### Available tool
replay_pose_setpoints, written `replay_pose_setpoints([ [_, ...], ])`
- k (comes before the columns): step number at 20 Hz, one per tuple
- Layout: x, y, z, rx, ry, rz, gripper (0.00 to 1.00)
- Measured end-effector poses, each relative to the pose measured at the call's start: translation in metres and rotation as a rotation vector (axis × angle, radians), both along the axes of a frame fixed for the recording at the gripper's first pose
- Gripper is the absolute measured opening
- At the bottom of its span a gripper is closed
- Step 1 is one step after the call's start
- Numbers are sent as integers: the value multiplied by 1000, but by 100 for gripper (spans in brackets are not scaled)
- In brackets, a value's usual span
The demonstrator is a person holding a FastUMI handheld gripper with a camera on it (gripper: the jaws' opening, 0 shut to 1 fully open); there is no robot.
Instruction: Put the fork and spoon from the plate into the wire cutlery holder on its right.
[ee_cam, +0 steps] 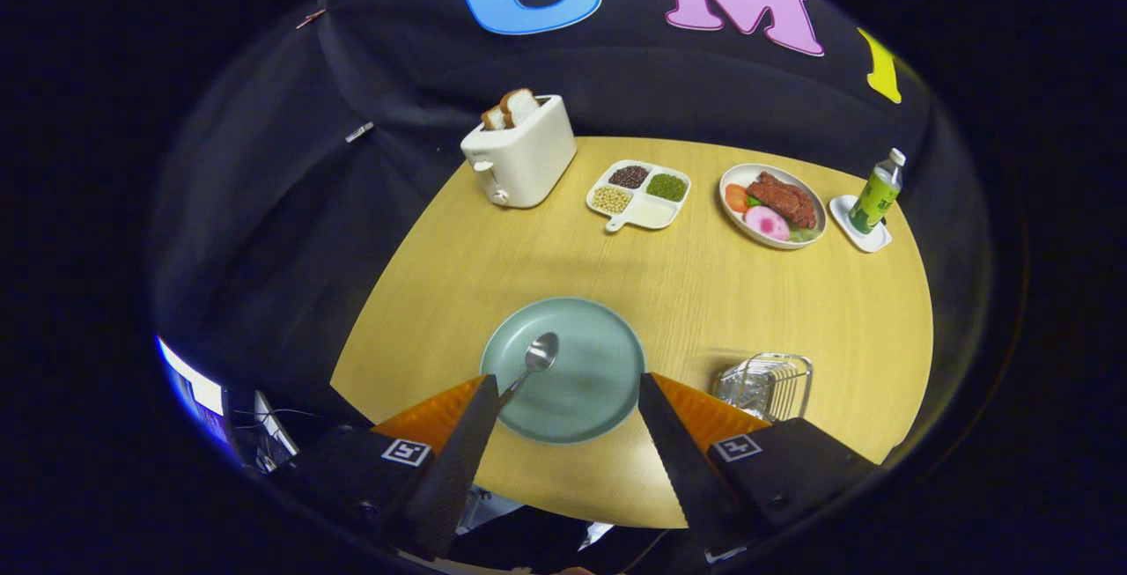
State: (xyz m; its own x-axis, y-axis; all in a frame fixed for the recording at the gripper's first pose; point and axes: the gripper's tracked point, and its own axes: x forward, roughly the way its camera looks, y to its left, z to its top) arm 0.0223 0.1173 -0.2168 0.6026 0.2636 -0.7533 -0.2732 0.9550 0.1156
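Note:
A pale green plate (590,381) lies on the round wooden table, just ahead of and partly between my fingers. On its left part rests a metal spoon (534,359), bowl pointing away, handle running down behind my left finger. The wire cutlery holder (768,384) stands to the plate's right, just beyond my right finger; what it holds is too blurred to tell. My gripper (568,390) hangs above the plate's near side, open, with nothing between its fingers.
At the table's back stand a white toaster (519,157) with bread slices, a divided dish (640,192) of beans, an oval plate (773,205) of food, and a green bottle (878,192) on a small white coaster. Bare wood lies between these and the plate.

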Motion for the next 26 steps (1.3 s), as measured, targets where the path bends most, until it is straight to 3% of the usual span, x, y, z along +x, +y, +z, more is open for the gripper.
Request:
replay_pose_setpoints([
  [7, -11, 41, -82, -42, 174, -23, 99],
  [11, 5, 53, -113, -64, 212, -72, 100],
  [21, 16, 45, -153, -178, 254, -134, 100],
  [26, 11, 43, -161, -187, 285, -113, 95],
])
